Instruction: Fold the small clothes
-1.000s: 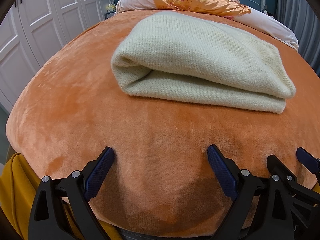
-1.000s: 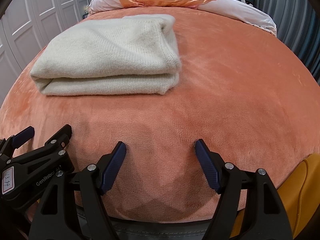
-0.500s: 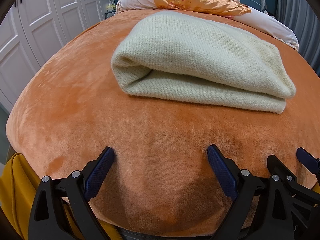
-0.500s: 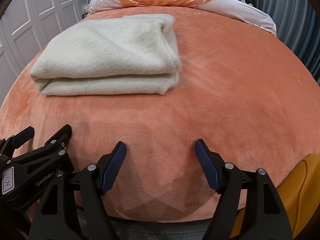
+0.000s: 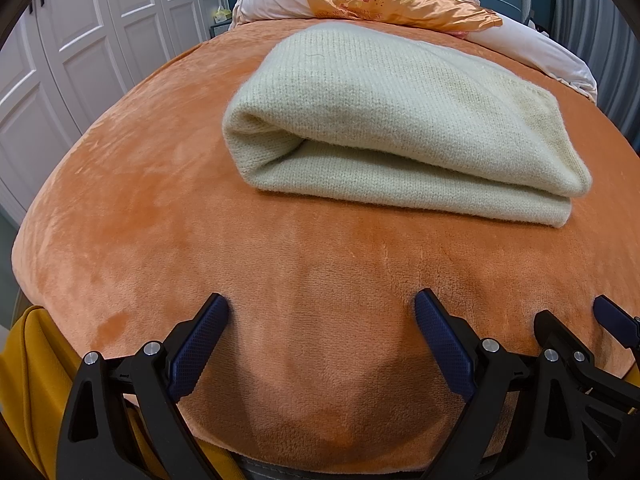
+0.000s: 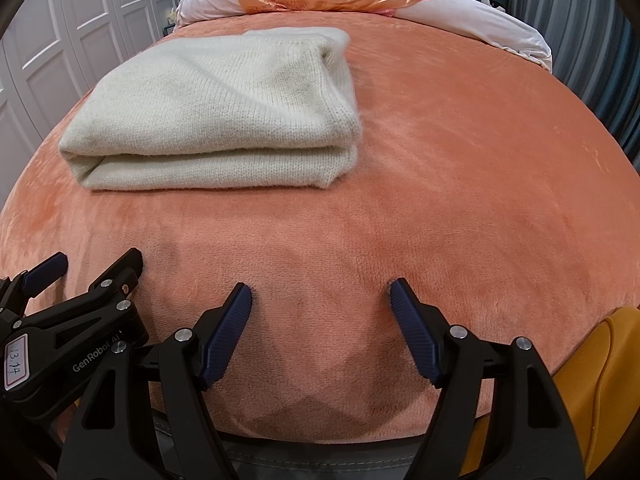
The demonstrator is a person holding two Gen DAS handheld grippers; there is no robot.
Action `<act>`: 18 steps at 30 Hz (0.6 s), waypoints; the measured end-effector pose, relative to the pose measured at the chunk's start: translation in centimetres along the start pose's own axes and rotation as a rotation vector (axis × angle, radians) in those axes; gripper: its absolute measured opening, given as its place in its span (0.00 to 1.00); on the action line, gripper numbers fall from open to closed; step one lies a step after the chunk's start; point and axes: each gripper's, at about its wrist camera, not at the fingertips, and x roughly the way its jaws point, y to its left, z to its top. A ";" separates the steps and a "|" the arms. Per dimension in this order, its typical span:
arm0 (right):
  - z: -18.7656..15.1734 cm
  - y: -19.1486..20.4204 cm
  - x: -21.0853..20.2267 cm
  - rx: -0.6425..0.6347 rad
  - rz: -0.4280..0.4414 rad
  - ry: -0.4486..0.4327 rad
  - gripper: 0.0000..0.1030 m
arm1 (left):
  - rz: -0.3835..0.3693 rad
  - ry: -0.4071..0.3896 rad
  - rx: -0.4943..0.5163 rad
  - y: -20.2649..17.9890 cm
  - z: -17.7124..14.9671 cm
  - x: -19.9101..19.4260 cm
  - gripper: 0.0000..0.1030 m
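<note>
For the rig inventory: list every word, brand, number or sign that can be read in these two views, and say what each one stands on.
"GenRobot AI", the last letters unclear: white print on the black body of the left gripper, seen in the right wrist view.
"13.14": handwritten, reading sideways, on a white sticker on that same gripper.
Pale marks at the lower right edge of the left wrist view: too cut off to read.
Nothing readable on the folded cream sweater or the orange blanket.

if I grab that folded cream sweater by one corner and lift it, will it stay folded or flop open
It would probably flop open: the cream sweater is soft, thick knit, with loose layers stacked on the orange blanket. It looks bulky but likely light. Its fuzzy surface should grip well rather than slip.
</note>
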 end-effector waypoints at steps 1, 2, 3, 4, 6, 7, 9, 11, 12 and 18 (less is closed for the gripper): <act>0.0 0.0 0.0 0.000 0.000 0.000 0.68 | 0.000 0.000 0.000 0.0 0.0 0.0 0.90; 0.0 0.0 0.0 0.000 0.000 0.000 0.68 | 0.000 0.000 0.000 -0.1 -0.1 0.0 0.90; 0.0 0.0 0.0 0.000 0.000 0.000 0.68 | 0.000 0.000 0.000 -0.1 0.0 0.0 0.90; 0.1 0.0 0.0 0.000 0.000 0.000 0.68 | 0.000 0.000 0.000 -0.1 -0.1 0.0 0.90; 0.0 0.0 0.0 0.000 0.000 0.000 0.68 | 0.000 0.000 0.000 0.0 0.0 0.0 0.90; 0.1 0.0 0.0 0.000 0.000 0.000 0.68 | 0.000 0.000 0.000 -0.1 0.0 0.0 0.90; 0.0 0.0 0.0 0.000 0.000 0.001 0.68 | 0.000 0.000 -0.001 0.0 0.0 0.0 0.90; 0.0 0.0 0.0 0.000 0.000 0.000 0.68 | 0.000 0.000 0.000 -0.1 -0.1 0.0 0.90; 0.0 0.0 0.0 0.000 0.000 0.000 0.68 | 0.000 0.000 0.000 -0.1 0.0 0.0 0.90; 0.1 -0.1 0.0 -0.001 0.001 0.000 0.68 | 0.000 0.000 0.000 0.0 0.0 0.0 0.90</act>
